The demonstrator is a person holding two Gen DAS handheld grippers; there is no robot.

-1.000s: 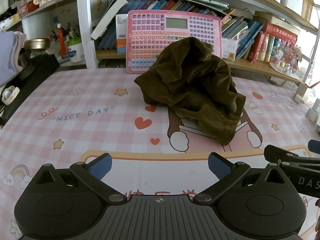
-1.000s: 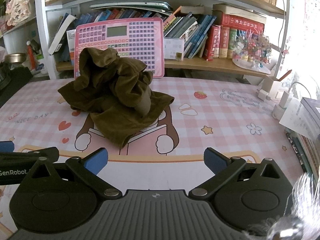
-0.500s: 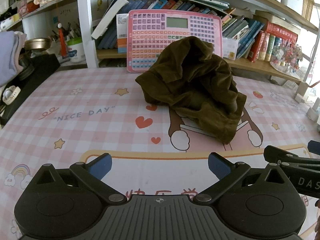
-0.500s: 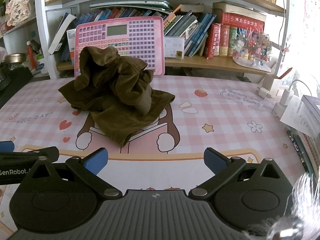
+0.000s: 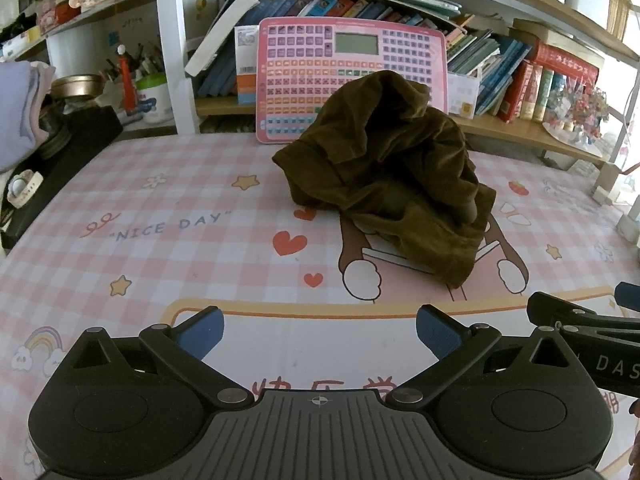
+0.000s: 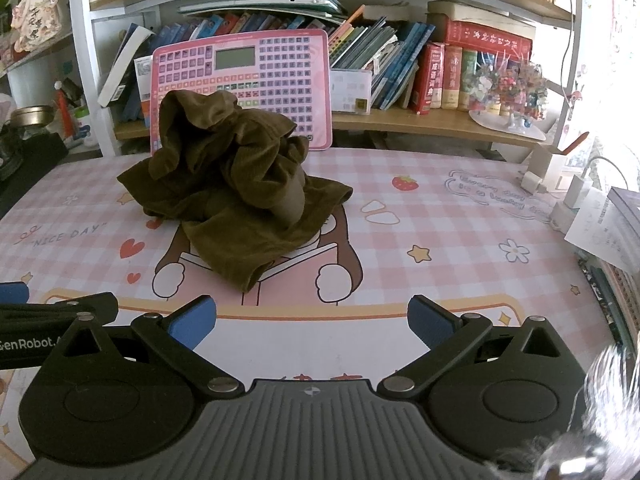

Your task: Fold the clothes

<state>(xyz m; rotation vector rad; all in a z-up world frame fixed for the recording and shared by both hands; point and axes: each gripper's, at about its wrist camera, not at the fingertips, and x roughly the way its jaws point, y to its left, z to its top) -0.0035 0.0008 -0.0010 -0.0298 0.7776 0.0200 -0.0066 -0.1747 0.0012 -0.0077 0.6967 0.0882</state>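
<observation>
The brown garment (image 5: 392,176) is seen as a crumpled heap on the pink checked table mat (image 5: 160,240), toward 12 o'clock from both grippers and just in front of the pink keyboard toy (image 5: 352,60) that leans against the bookshelf (image 6: 420,120). Its lowest corner points toward 6 o'clock, over the printed bear figure.

Compared with the views from one second ago, very little is altered. The heap keeps the same shape and the same place on the mat; only a slight shift of framing is noted in both wrist views, consistent with a small drift of the handheld tools. No contact with the cloth has been made.

The left gripper (image 5: 320,330) is held released, its blue fingertips (image 5: 202,330) spread wide with nothing between them. The right gripper (image 6: 312,320) is likewise released and empty, and its body is seen at 3 o'clock in the left wrist view. Both are kept well apart from the garment, low over the near edge of the mat.

The task is therefore judged to be at its start: no fold is yet formed. An approach toward 12 o'clock is probably required next, so that an edge or corner can be taken and the heap spread flat. Hem and seams are hidden in the crumple, so a grasp point cannot be identified with certainty.
</observation>
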